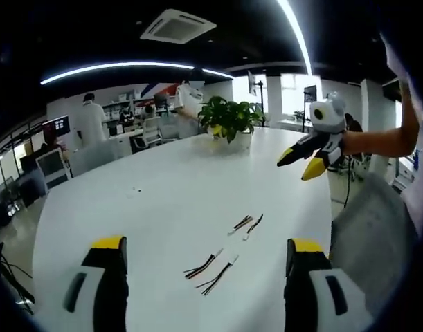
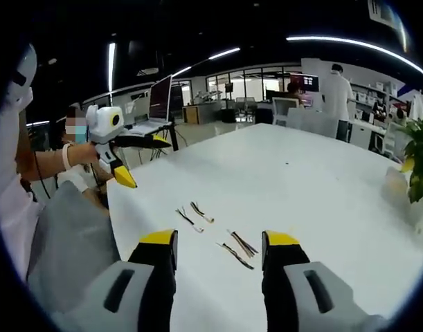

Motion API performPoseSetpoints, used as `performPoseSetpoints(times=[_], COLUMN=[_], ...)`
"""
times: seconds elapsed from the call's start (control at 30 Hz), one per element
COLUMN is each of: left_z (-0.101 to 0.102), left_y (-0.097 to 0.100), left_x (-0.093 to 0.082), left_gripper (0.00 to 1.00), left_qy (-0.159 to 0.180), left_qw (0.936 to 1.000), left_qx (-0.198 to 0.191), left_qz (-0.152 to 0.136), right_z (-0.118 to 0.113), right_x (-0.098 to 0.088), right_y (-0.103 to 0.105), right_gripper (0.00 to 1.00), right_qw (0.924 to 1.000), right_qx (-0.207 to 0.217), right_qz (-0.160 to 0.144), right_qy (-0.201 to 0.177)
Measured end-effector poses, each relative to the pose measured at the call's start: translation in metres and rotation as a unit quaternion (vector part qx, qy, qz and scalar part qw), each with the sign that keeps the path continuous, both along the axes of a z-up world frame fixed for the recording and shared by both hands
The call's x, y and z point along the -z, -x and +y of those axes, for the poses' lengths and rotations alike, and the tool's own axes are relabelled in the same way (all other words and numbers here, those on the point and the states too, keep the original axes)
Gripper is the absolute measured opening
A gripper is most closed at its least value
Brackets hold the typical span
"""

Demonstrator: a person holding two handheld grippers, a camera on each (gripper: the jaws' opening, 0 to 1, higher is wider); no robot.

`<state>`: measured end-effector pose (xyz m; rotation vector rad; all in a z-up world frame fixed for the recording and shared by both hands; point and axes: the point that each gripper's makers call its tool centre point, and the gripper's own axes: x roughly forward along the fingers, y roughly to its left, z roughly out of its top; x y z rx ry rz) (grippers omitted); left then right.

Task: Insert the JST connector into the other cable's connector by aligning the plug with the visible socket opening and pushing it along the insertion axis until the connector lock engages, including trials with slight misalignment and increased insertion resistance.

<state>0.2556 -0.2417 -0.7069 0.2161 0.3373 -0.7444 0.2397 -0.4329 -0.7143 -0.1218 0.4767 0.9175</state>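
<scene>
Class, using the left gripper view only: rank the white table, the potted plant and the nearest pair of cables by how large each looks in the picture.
1. White table, by far the largest.
2. Potted plant.
3. Nearest pair of cables.

The plant and the cables look close in extent, and the cables lie much nearer the camera, so that order is unsure.

No text, label or number can be read anywhere.

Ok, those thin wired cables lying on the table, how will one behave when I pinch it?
The cables look like thin loose wires with small plugs, so probably floppy, drooping from the grip. They seem very light and may slide on the smooth white table if nudged. The plug end looks small, so it could twist between the wide left tongs.
</scene>
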Motion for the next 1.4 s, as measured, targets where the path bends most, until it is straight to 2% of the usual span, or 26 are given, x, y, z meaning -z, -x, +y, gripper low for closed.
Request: performPoseSetpoints(times=[0.1, 0.27, 0.43, 0.57, 0.73, 1.1, 1.33, 1.4], left_z=[-0.003, -0.010, -0.013, -0.015, -0.014, -0.020, -0.019, -0.019], left_y=[-0.004, -0.011, -0.018, -0.021, -0.027, -0.034, -0.042, -0.043], left_x=[0.001, 0.002, 0.008, 0.013, 0.015, 0.037, 0.048, 0.052], left_gripper=[0.87, 0.85, 0.85, 0.78, 0.79, 0.78, 0.78, 0.78], left_qy=[0.002, 0.016, 0.015, 0.023, 0.035, 0.050, 0.034, 0.027], left_qw=[0.9999, 0.9997, 0.9996, 0.9991, 0.9989, 0.9975, 0.9976, 0.9976], left_qx=[0.009, 0.020, 0.023, 0.032, 0.027, 0.031, 0.039, 0.045], left_qz=[-0.004, -0.002, 0.002, 0.014, 0.016, 0.040, 0.045, 0.045], right_z=[0.000, 0.005, 0.011, 0.015, 0.019, 0.026, 0.027, 0.025], right_x=[0.004, 0.007, 0.009, 0.013, 0.021, 0.035, 0.044, 0.048], right_y=[-0.004, -0.012, -0.021, -0.026, -0.030, -0.039, -0.042, -0.046], right_gripper=[0.47, 0.46, 0.46, 0.45, 0.44, 0.42, 0.41, 0.44], right_qw=[1.0000, 0.9999, 0.9997, 0.9995, 0.9990, 0.9975, 0.9965, 0.9967], right_qx=[-0.002, -0.010, -0.021, -0.030, -0.040, -0.060, -0.069, -0.062], right_qz=[0.003, 0.007, 0.008, 0.012, 0.017, 0.034, 0.036, 0.034], right_qy=[0.001, 0.001, -0.004, 0.001, 0.008, 0.017, 0.031, 0.040])
